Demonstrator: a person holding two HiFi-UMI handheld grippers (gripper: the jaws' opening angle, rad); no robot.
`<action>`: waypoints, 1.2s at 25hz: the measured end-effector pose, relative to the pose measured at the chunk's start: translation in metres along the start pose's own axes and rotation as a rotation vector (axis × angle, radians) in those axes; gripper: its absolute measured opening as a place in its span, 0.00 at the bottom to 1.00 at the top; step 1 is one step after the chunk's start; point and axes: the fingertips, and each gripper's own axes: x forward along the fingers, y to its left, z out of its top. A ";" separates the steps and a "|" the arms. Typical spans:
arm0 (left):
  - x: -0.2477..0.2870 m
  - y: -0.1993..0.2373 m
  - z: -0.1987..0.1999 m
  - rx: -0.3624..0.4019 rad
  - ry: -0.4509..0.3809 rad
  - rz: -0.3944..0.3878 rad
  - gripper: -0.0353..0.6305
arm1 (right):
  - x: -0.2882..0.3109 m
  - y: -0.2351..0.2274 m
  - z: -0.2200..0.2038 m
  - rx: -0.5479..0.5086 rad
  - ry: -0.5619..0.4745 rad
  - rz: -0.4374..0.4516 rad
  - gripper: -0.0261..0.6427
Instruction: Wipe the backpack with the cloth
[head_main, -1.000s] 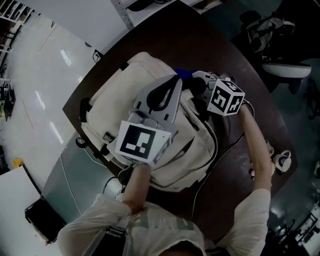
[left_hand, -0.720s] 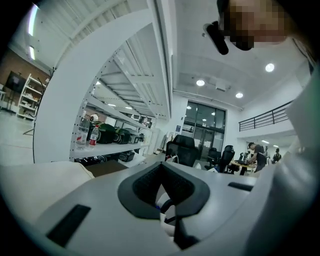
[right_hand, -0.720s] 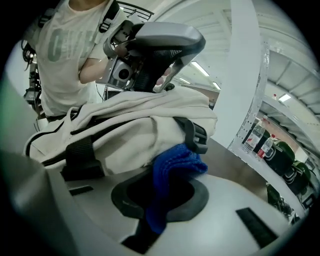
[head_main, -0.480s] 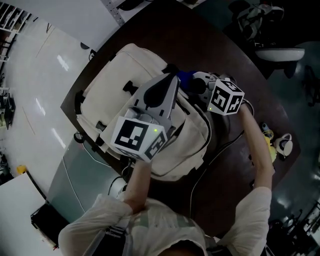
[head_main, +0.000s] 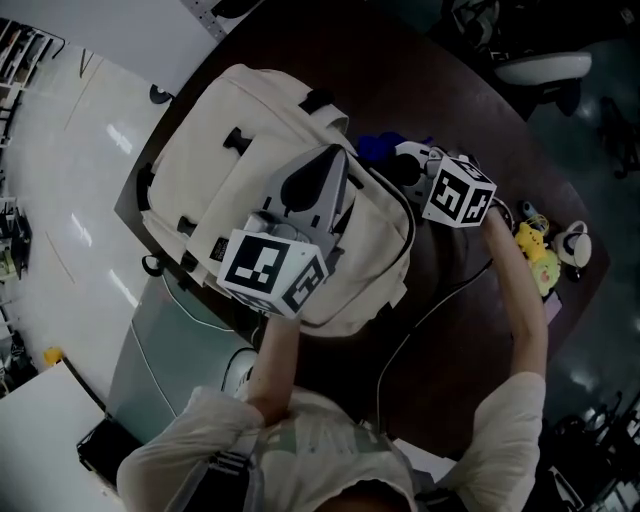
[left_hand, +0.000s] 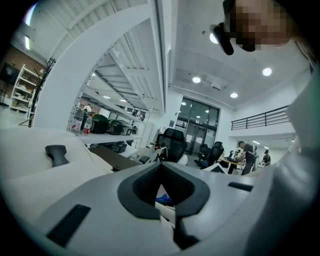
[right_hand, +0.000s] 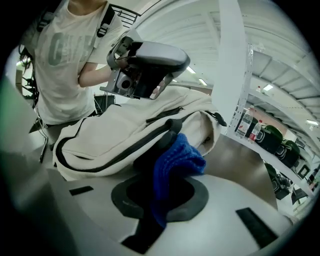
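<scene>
A cream backpack lies on the dark round table. My left gripper rests across its front, jaws together, with a cream fold showing between them in the left gripper view. My right gripper sits at the bag's right edge, shut on a blue cloth. In the right gripper view the blue cloth bulges out of the jaws and touches the backpack along its black zip line. The left gripper shows above the bag there.
A yellow soft toy and a thin cable lie on the table to the right of the bag. White floor lies beyond the table's left edge. A white chair stands at the top right.
The backpack has shifted up and left in the head view and shows more of its front, with the left gripper still on it. The right gripper with the cloth has stayed at the bag's right edge.
</scene>
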 end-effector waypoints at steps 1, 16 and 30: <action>-0.003 -0.003 -0.003 0.000 0.003 -0.003 0.06 | -0.001 0.005 0.000 0.007 -0.002 -0.005 0.10; -0.037 -0.043 -0.017 0.001 0.012 -0.034 0.06 | -0.029 0.081 -0.019 0.106 0.053 -0.035 0.10; -0.070 -0.056 -0.009 -0.001 0.014 -0.074 0.06 | -0.054 0.119 -0.028 0.219 0.133 -0.150 0.10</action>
